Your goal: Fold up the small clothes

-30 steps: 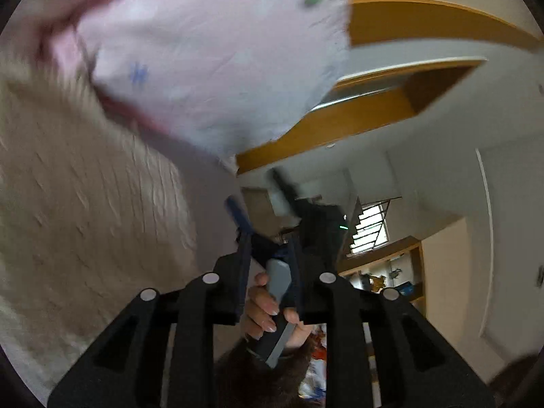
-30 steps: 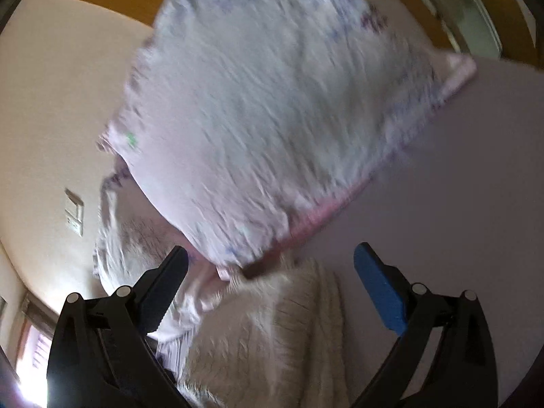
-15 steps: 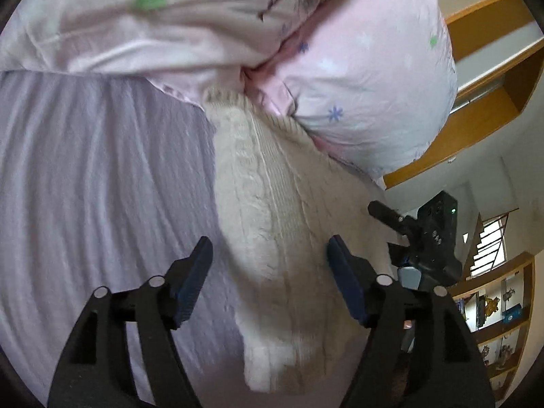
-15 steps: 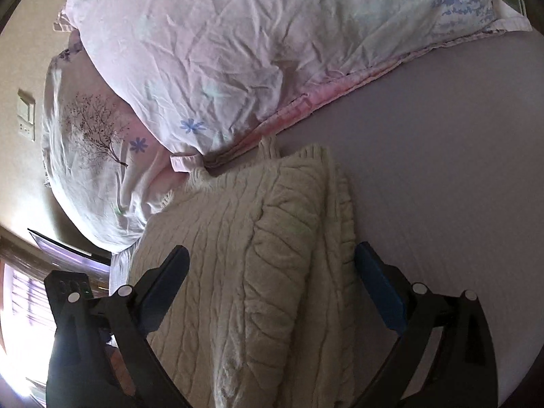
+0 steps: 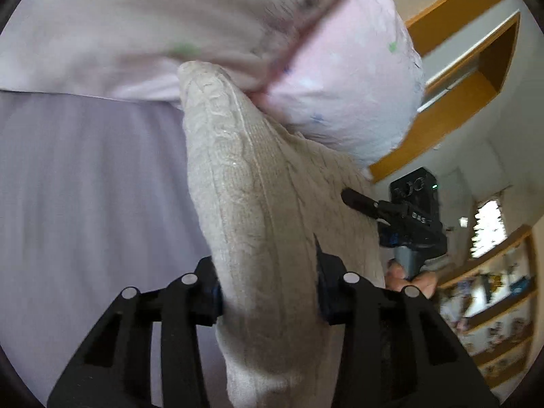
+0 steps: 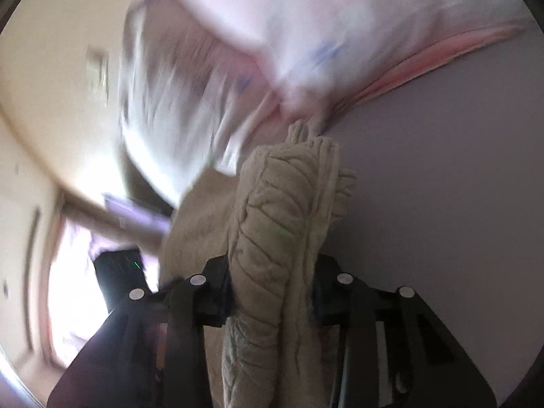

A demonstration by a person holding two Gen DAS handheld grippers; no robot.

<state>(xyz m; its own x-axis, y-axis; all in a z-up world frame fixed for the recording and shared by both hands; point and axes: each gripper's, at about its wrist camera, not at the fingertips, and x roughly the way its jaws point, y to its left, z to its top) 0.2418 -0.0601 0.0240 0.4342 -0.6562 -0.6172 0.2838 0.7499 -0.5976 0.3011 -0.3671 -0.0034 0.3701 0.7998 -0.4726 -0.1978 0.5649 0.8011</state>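
A cream cable-knit sweater point(image 5: 258, 210) lies folded on a lilac bed sheet point(image 5: 88, 204), its far end against the pillows. My left gripper point(image 5: 268, 289) is shut on one thick folded edge of the sweater. My right gripper point(image 6: 272, 285) is shut on the opposite folded edge of the sweater point(image 6: 278, 224), which bunches up between its jaws. The right gripper also shows in the left wrist view point(image 5: 408, 217), beside the sweater's right side.
Pale pink pillows point(image 5: 340, 95) with small star prints lie at the head of the bed, also in the right wrist view point(image 6: 306, 34). A wooden headboard point(image 5: 452, 78) stands behind them. Shelves point(image 5: 493, 306) with items line the far wall.
Both grippers moved in onto the sweater's edges and went from open to shut on the fabric. The sweater's edges now rise bunched between the jaws.
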